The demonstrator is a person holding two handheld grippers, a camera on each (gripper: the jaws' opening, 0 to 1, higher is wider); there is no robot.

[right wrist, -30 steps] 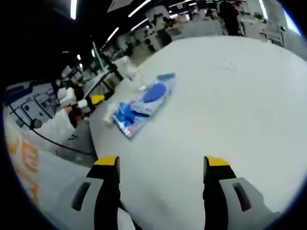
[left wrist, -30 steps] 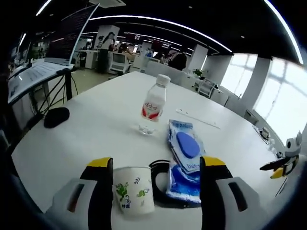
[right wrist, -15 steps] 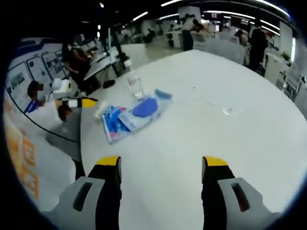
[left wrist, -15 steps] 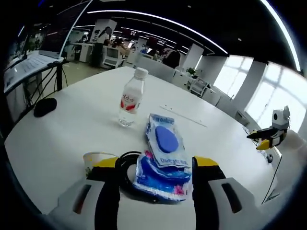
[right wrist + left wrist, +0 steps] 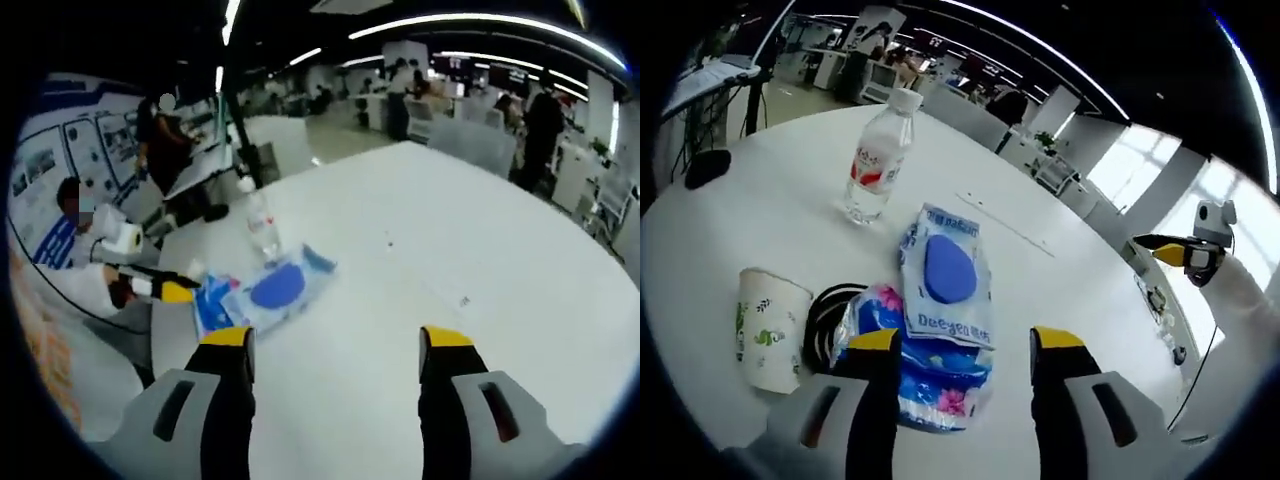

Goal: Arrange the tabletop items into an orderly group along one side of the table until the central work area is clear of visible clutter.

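1. Left gripper (image 5: 965,350) spread wide and empty, jaws straddling the near end of the blue floral packet (image 5: 925,375); likely lined up to pinch or nudge that packet toward the table's edge.
2. Right gripper (image 5: 335,345) also spread and empty, held above bare white tabletop (image 5: 480,260), well apart from the clutter; probably waiting its turn.
3. Clutter sitting close together near one rim of the table: wet-wipes pack (image 5: 945,275) lying partly on top of the floral packet, black coiled cable (image 5: 825,320) tucked against the packet's side, paper cup (image 5: 765,325) upright just beside the cable, water bottle (image 5: 878,155) upright a little further off.
4. Grouping already loose rather than orderly; overlap of the two packs suggests a pile dropped together, not arranged.
5. Count: one cup, one bottle, one cable, two flat packs.
6. Small dark object (image 5: 708,167) near the far table edge, possibly a mouse or pouch; too blurred to tell.
7. Thin pale strip (image 5: 1005,222) lying alone beyond the packs, towards mid-table.
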